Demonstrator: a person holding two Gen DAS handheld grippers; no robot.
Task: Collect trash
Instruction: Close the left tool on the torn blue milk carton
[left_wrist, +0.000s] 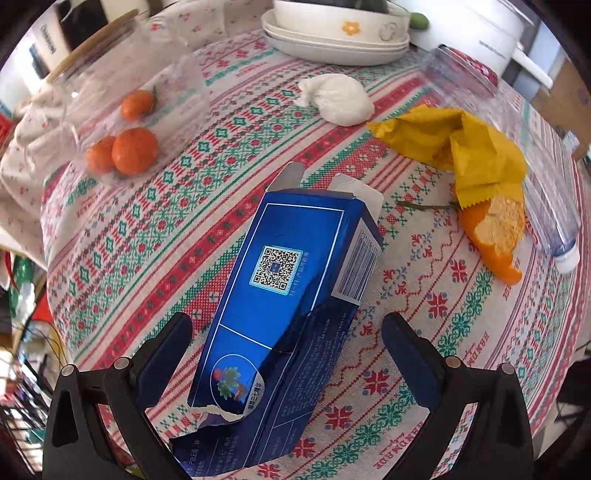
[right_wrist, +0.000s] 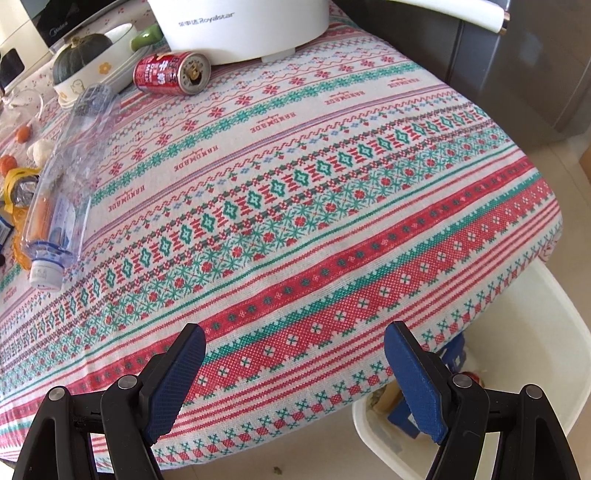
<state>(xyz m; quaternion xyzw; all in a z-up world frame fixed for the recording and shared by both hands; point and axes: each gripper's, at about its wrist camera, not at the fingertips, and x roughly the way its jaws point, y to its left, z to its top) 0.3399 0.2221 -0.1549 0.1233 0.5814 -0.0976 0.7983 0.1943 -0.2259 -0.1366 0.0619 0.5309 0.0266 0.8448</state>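
Observation:
A torn blue carton (left_wrist: 280, 266) lies on the patterned tablecloth (left_wrist: 155, 221). My left gripper (left_wrist: 286, 319) hangs over its near end, open, with the carton between the fingers and neither pad pressing on it. Beyond it lie a yellow wrapper (left_wrist: 461, 147), an orange peel (left_wrist: 495, 236), a white crumpled wad (left_wrist: 340, 98) and a clear plastic bottle (left_wrist: 546, 206). My right gripper (right_wrist: 295, 328) is open with nothing in it above the table's near edge. The plastic bottle (right_wrist: 62, 192) and a red can (right_wrist: 170, 72) lie far from it.
A white bin (right_wrist: 535, 369) stands on the floor below the table edge at the right. Tangerines (left_wrist: 133, 147) sit in a clear container at the left. Stacked plates with a bowl (left_wrist: 332, 40) and a white appliance (right_wrist: 240, 26) stand at the back.

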